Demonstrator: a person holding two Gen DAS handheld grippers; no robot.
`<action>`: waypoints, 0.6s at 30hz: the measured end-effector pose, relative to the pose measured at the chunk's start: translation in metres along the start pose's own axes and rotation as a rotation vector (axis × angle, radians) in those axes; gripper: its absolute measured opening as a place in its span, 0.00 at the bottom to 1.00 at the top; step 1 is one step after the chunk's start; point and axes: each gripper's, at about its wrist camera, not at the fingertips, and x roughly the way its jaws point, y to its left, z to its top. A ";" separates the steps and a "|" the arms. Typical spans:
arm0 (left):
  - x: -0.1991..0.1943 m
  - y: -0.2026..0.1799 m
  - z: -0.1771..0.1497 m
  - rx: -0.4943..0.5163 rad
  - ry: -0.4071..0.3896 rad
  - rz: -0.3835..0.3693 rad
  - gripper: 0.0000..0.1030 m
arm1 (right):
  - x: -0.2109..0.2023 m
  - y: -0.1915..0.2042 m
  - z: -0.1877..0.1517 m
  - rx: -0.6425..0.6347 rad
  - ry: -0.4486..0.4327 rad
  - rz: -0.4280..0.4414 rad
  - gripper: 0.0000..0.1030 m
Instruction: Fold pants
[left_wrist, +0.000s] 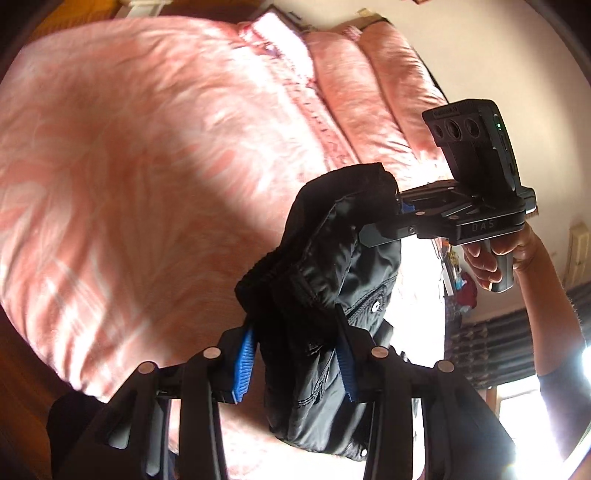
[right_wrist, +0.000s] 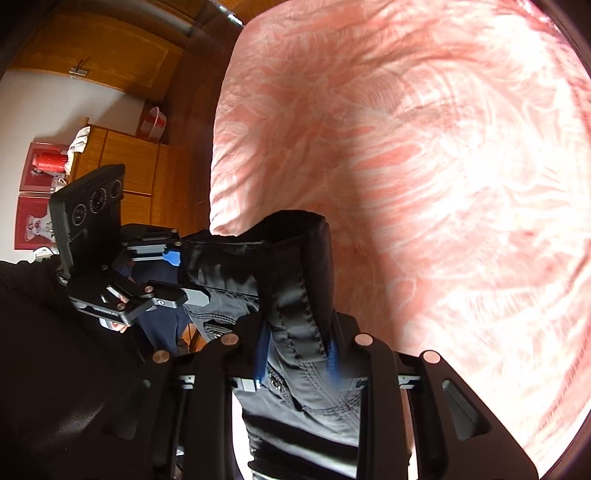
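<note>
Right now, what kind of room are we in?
Most likely a bedroom. A big bed with a pink flowery bedspread fills the view, a folded pink quilt lies at its far end, and wooden cabinets stand against the wall beside it.

Only text I can read: pale letters "DAS" on the dark body of the right gripper (left_wrist: 395, 206), seen from my left wrist cam. Small print on that unit's cam block and on the left gripper (right_wrist: 177, 273) is too blurry to read.
</note>
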 end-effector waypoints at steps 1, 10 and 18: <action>-0.004 -0.008 -0.001 0.016 -0.003 -0.001 0.38 | -0.006 0.004 -0.005 0.001 -0.006 -0.012 0.23; -0.026 -0.078 -0.017 0.167 -0.023 -0.016 0.37 | -0.049 0.042 -0.051 0.041 -0.057 -0.108 0.23; -0.033 -0.125 -0.038 0.274 -0.017 -0.025 0.37 | -0.071 0.066 -0.099 0.082 -0.115 -0.166 0.23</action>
